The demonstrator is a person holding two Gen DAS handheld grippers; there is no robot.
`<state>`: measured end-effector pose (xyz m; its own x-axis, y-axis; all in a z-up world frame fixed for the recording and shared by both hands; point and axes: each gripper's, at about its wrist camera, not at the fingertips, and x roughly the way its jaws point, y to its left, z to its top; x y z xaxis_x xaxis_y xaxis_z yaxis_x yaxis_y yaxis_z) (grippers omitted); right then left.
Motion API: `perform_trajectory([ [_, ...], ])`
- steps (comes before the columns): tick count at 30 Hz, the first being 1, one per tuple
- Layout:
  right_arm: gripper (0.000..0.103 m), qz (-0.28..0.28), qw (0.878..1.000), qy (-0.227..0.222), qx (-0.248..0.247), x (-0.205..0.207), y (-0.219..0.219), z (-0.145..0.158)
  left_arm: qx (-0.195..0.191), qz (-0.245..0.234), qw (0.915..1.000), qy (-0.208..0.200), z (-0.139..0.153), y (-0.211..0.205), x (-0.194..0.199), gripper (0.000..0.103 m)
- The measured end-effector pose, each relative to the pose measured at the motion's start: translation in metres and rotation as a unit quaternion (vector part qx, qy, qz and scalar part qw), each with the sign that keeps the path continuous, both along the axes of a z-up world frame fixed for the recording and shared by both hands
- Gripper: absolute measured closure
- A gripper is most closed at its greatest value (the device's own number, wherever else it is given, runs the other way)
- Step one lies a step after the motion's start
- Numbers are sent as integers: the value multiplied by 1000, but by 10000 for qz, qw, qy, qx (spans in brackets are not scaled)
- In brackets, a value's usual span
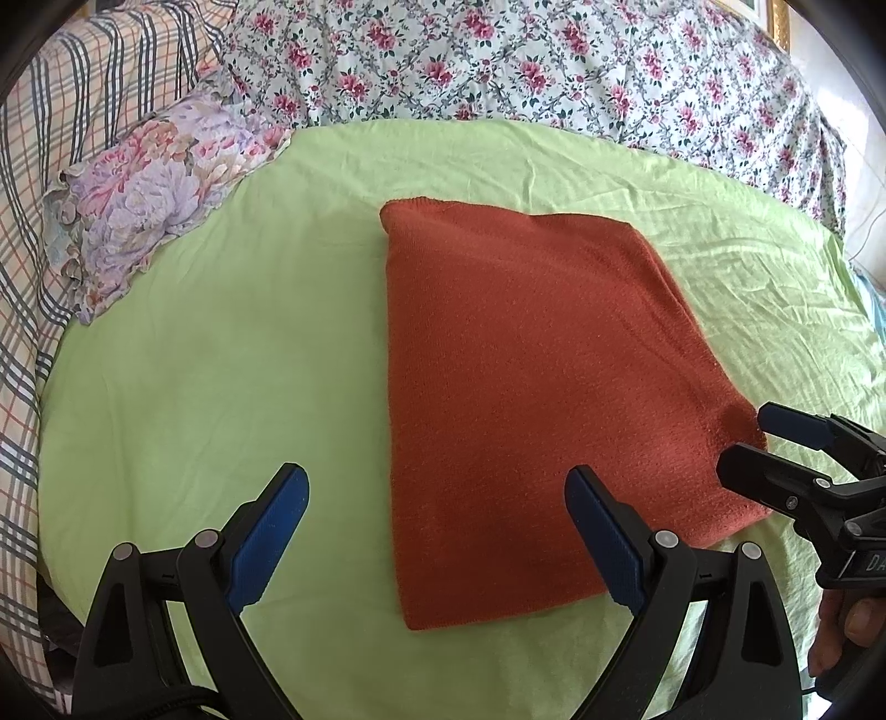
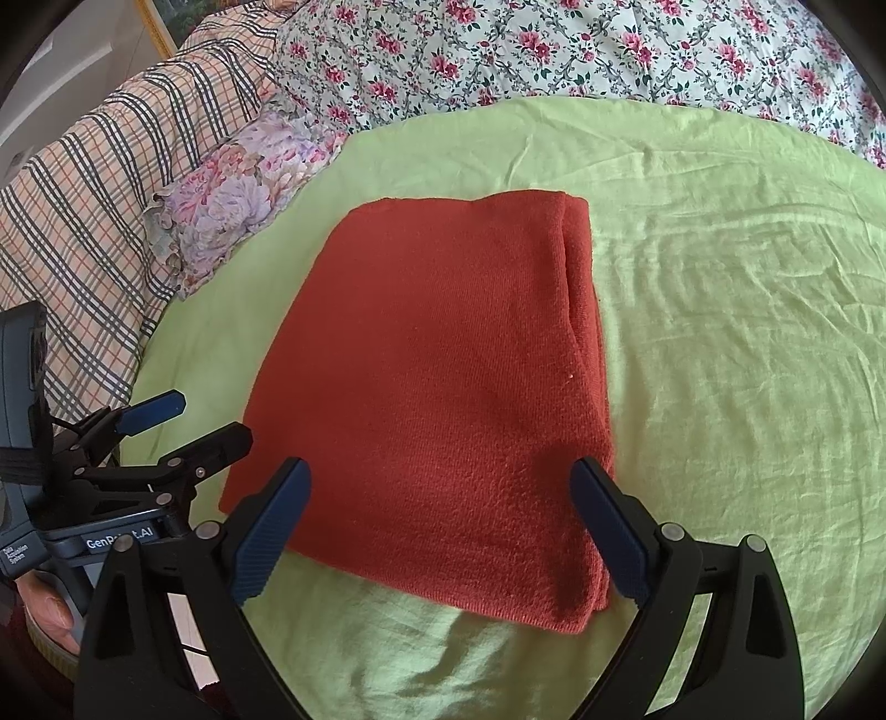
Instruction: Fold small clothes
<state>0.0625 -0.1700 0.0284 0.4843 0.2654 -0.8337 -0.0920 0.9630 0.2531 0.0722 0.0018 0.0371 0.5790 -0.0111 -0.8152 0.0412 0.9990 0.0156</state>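
- A wrinkled light-green bed sheet (image 1: 210, 360) (image 2: 720, 343) covers the work surface and fills most of both wrist views.
- Behind it lies a white bedspread printed with pink roses (image 1: 526, 61) (image 2: 554, 50), and to the left a beige quilt with dark plaid stripes (image 1: 22, 232) (image 2: 99, 183).
- A small frilled pillow with a lilac and pink flower print (image 1: 155, 194) (image 2: 232, 194) rests at the sheet's far left edge, against the plaid quilt.
- The folded rust-orange knitted garment (image 1: 526, 387) (image 2: 437, 376) lies flat on the green sheet near its middle, a tidy rectangle with layered edges showing along its right side in the right wrist view.
- The left gripper (image 1: 437, 531) (image 2: 194, 421), black with blue pads, has its jaws spread wide and holds nothing; it hovers over the garment's near left corner, the right pad above the cloth.
- The right gripper (image 2: 437, 526) (image 1: 747, 437) likewise stands wide and empty over the garment's near right edge; whether it touches the cloth cannot be told.
- A person's fingers (image 1: 847, 626) (image 2: 50, 609) show at the frame edges, around the handles.
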Motion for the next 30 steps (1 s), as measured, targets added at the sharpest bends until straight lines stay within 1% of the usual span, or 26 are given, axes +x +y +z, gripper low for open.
perform_trajectory([
  [30,8,6,10000,5,20,0,-1,0,-4,1,10000,17,-1,1,-1,9],
])
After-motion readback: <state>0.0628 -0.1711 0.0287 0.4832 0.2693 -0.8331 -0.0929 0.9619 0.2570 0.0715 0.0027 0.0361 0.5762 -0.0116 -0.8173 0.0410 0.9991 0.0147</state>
